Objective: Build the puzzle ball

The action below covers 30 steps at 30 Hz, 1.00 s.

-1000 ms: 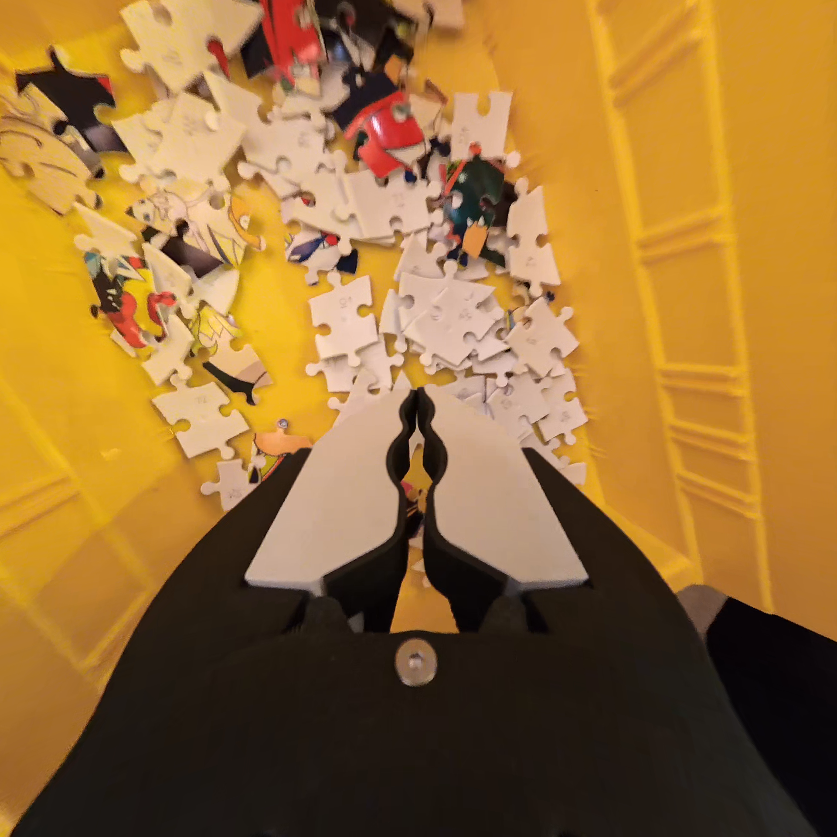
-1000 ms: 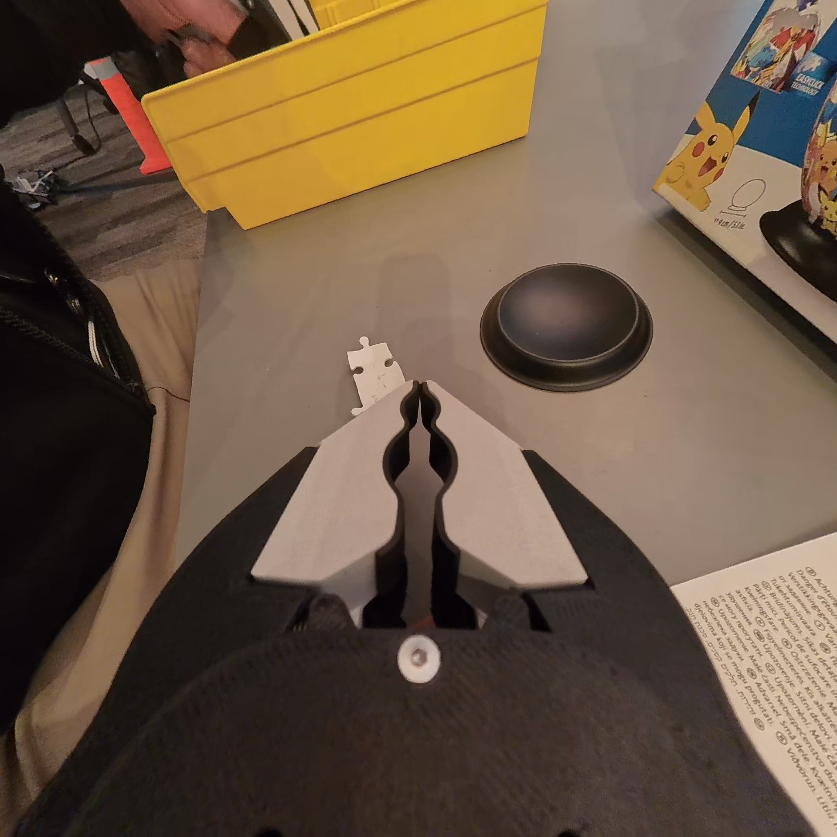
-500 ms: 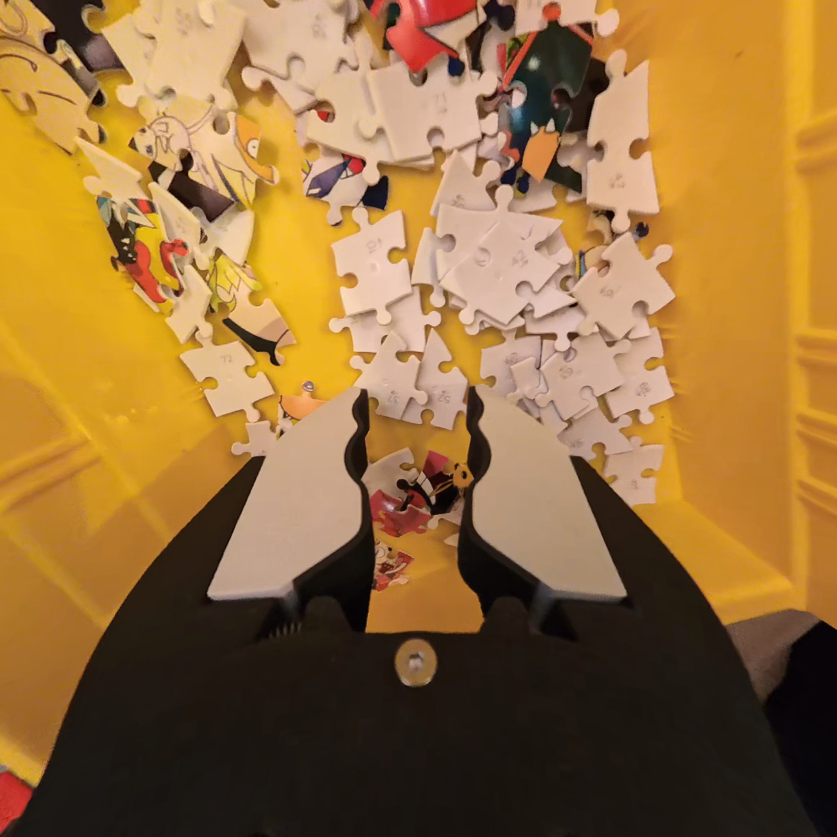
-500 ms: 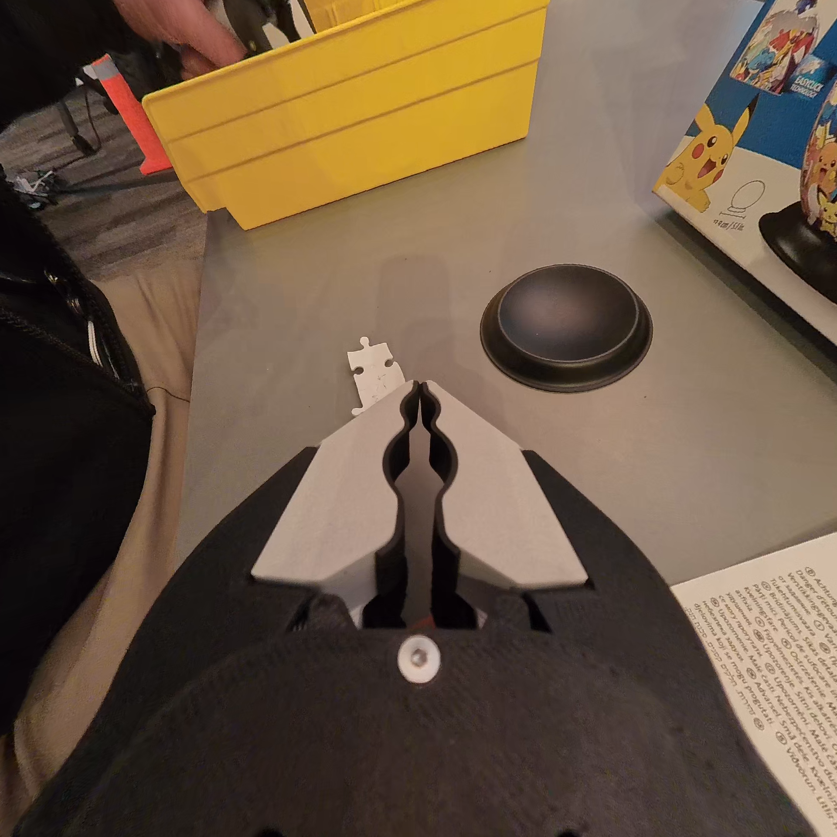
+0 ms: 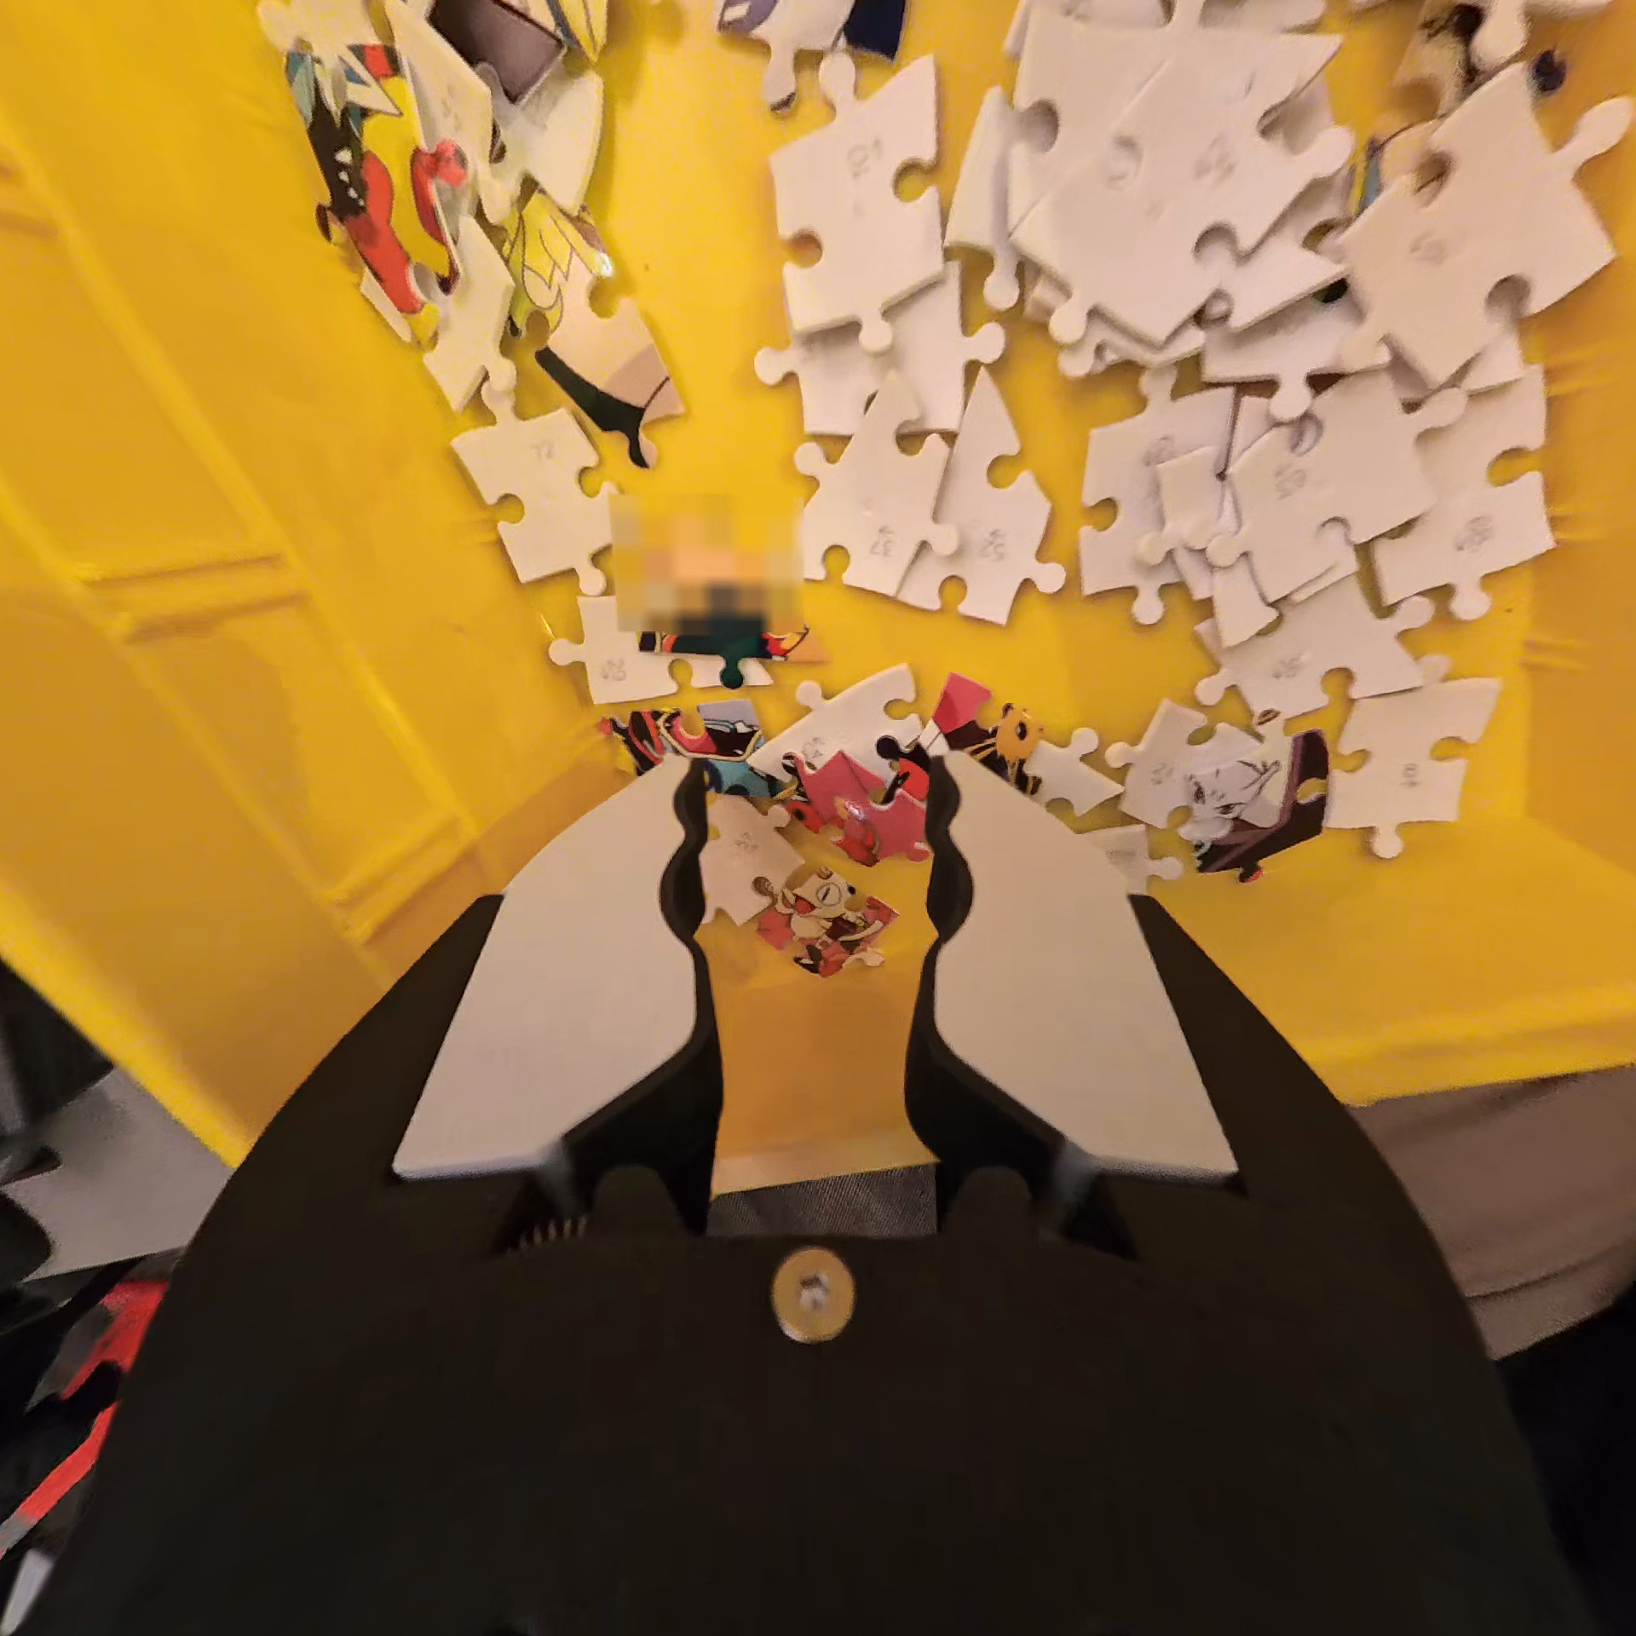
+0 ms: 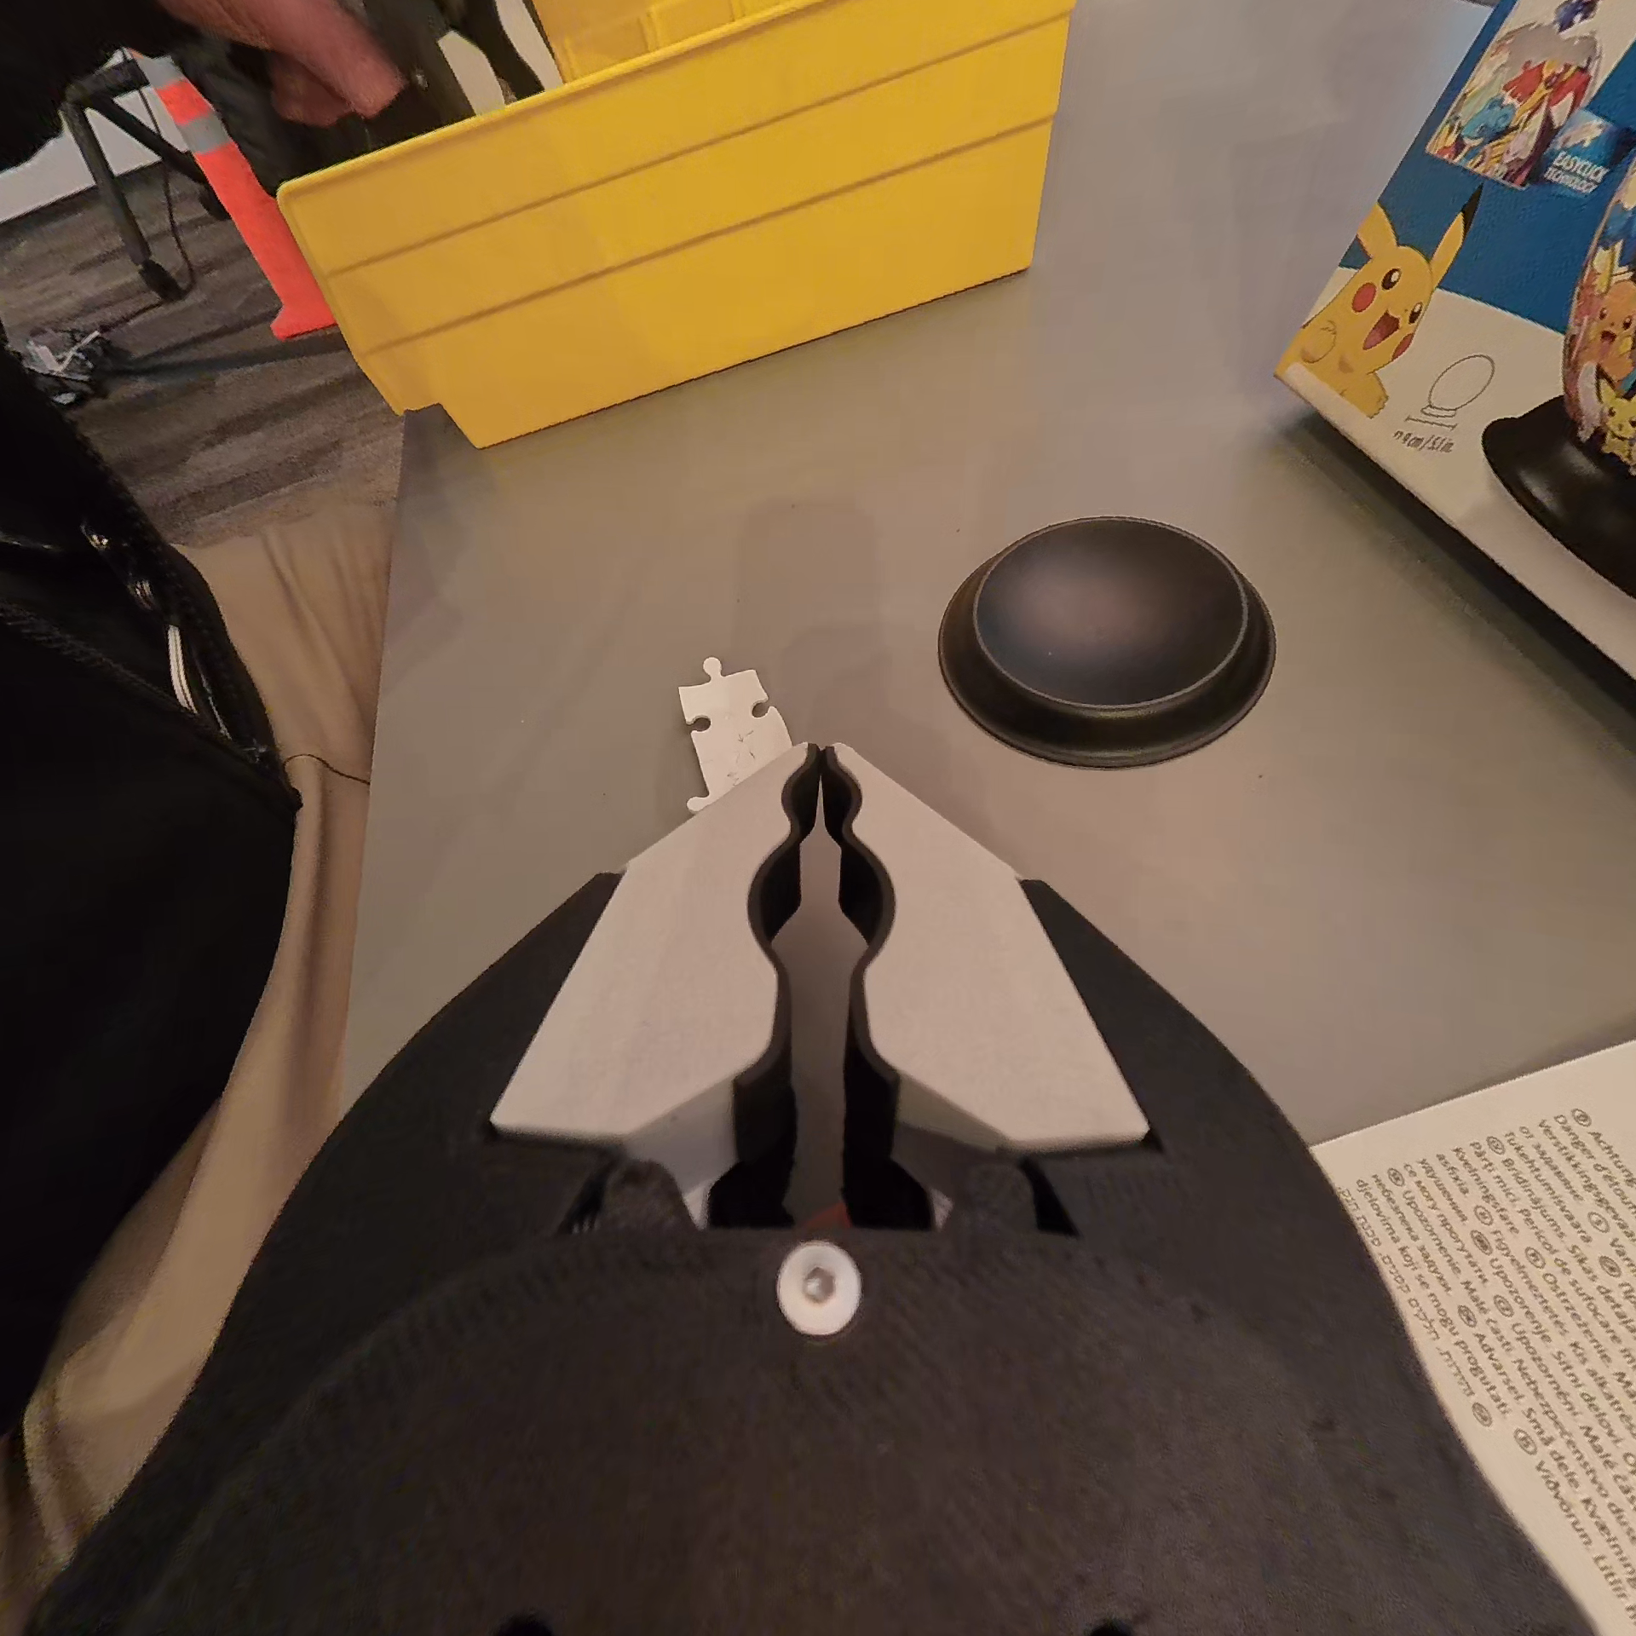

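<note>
Inside the yellow bin (image 5: pixel 221 620) the left gripper (image 5: pixel 814 779) hangs low over the loose puzzle pieces (image 5: pixel 1195 354), its fingers spread to a moderate gap and holding nothing; most pieces lie white side up, a few printed side up, many overlapping. Between the fingertips sit a pink printed piece (image 5: pixel 854 819) and a white-backed piece (image 5: pixel 744 854), touching each other, with another printed piece (image 5: pixel 819 921) just beside them nearer the camera; the likely slip is that closing here nips two pieces at once, or skids a flat piece along the bin floor instead of lifting it, since nothing stands proud to grip.

Further right, out on the grey table (image 6: pixel 974 460), the right gripper (image 6: pixel 819 752) has its fingertips pressed together with nothing between them; a single white piece (image 6: pixel 730 721) lies flat just past its left finger, partly hidden by it, so a careless sweep could push it toward the table edge. The black round stand (image 6: pixel 1107 651) sits bare, well apart from the bin; the puzzle box (image 6: pixel 1461 266) and an instruction sheet (image 6: pixel 1523 1257) lie at the right edge; no ball is begun yet.
</note>
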Each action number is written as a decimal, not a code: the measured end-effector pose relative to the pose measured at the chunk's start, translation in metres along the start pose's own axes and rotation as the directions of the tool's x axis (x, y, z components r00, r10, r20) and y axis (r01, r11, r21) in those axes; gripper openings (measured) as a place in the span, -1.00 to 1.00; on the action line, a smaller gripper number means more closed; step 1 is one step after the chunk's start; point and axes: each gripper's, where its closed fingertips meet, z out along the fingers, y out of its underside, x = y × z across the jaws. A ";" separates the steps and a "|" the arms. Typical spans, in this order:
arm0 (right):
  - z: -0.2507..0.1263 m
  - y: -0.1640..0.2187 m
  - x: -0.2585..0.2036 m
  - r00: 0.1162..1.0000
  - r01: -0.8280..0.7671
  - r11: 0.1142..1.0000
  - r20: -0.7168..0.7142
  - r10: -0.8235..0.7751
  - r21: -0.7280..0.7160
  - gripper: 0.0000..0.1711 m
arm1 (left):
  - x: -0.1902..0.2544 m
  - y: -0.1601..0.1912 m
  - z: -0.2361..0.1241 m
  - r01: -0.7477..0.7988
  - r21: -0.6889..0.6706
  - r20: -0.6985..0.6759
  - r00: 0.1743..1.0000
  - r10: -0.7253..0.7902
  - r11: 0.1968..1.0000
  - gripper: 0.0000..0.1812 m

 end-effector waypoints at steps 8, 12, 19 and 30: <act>0.000 0.000 0.000 1.000 0.000 1.000 0.001 0.000 0.001 -1.00 | 0.029 0.008 0.002 -0.036 -0.056 -0.200 0.980 0.024 0.998 -0.59; -0.001 0.000 0.000 1.000 -0.001 1.000 0.000 0.001 0.004 -1.00 | 0.027 0.004 -0.009 0.005 0.007 -0.220 0.975 -0.003 1.000 -0.52; 0.000 0.000 0.000 1.000 -0.001 1.000 0.002 0.001 0.003 -1.00 | 0.013 0.024 -0.007 -0.024 -0.070 -0.142 0.990 0.014 0.997 -0.55; 0.000 0.000 0.000 1.000 0.001 1.000 -0.001 -0.001 0.004 -1.00 | 0.031 0.013 0.003 -0.116 -0.118 -0.179 0.979 0.093 0.986 -0.80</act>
